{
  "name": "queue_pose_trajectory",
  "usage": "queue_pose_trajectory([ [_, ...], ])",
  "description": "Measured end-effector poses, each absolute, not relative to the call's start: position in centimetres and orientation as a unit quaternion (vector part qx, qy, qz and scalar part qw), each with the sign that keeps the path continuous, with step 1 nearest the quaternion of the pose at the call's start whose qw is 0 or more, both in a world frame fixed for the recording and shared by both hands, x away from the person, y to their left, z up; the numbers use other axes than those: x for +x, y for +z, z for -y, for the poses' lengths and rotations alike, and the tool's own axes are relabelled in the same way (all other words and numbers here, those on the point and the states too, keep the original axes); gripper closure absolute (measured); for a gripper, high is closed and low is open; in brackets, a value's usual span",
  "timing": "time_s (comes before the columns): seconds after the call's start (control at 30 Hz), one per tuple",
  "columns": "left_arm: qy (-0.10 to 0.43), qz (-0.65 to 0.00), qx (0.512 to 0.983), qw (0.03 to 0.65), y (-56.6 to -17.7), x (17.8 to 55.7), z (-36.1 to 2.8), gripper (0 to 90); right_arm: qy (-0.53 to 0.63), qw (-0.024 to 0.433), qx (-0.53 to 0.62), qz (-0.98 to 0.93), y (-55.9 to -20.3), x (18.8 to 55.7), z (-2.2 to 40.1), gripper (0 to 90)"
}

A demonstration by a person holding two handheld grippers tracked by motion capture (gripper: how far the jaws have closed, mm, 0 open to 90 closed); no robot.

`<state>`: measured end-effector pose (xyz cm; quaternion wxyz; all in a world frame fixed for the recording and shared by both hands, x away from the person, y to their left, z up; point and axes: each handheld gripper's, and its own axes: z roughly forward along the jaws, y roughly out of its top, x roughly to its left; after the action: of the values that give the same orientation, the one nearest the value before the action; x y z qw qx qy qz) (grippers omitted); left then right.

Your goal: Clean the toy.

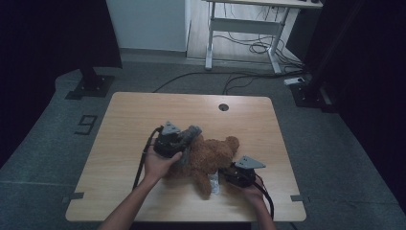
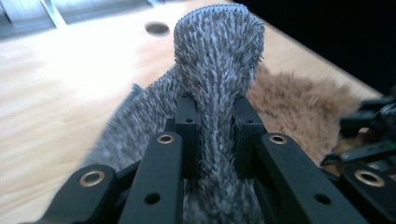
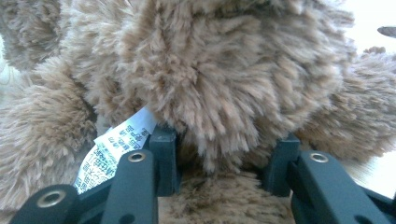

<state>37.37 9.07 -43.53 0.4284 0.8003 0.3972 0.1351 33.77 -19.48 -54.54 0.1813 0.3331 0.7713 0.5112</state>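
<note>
My left claw [image 2: 215, 123] is clamped narrow on a fold of grey knitted cloth [image 2: 217, 60], which rises upright between the jaws above the worktop [image 1: 134, 120] and drapes over the near shoulder of the brown teddy bear [image 1: 210, 155]. My right claw [image 3: 224, 156] grips a tuft of the bear's fur, jaws pressed into the pile, with the white printed label [image 3: 114, 149] lying against one jaw. The bear lies mid-worktop, between both claws.

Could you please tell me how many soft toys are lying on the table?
1: the brown teddy bear lies at the table's near middle, between both grippers. None seems hidden.
</note>
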Motion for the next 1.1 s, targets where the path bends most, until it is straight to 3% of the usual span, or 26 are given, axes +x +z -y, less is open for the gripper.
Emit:
queue_pose_trajectory([
  [0.23,0.105,-0.414,0.789,0.442,-46.3,37.1,-9.8,77.9,0.514,0.175,0.331,-0.772,-54.4,33.8,19.6,48.6],
  [0.5,0.121,-0.404,0.783,0.457,-47.6,35.3,-9.8,79.5,0.532,0.14,0.346,-0.76,-53.4,33.5,21.1,29.8],
  [0.67,0.131,-0.39,0.785,0.464,-48.2,33.9,-9.7,79.7,0.576,0.131,0.361,-0.722,-50.9,33.1,22.5,24.7],
  [0.87,0.138,-0.382,0.779,0.478,-48.8,32.7,-9.8,79.8,0.553,0.124,0.368,-0.737,-48.3,34.9,20.8,15.5],
  [1.1,0.131,-0.375,0.779,0.486,-49.1,31.8,-10.2,79.8,0.494,0.056,0.387,-0.776,-49.3,37.6,18.4,7.5],
])
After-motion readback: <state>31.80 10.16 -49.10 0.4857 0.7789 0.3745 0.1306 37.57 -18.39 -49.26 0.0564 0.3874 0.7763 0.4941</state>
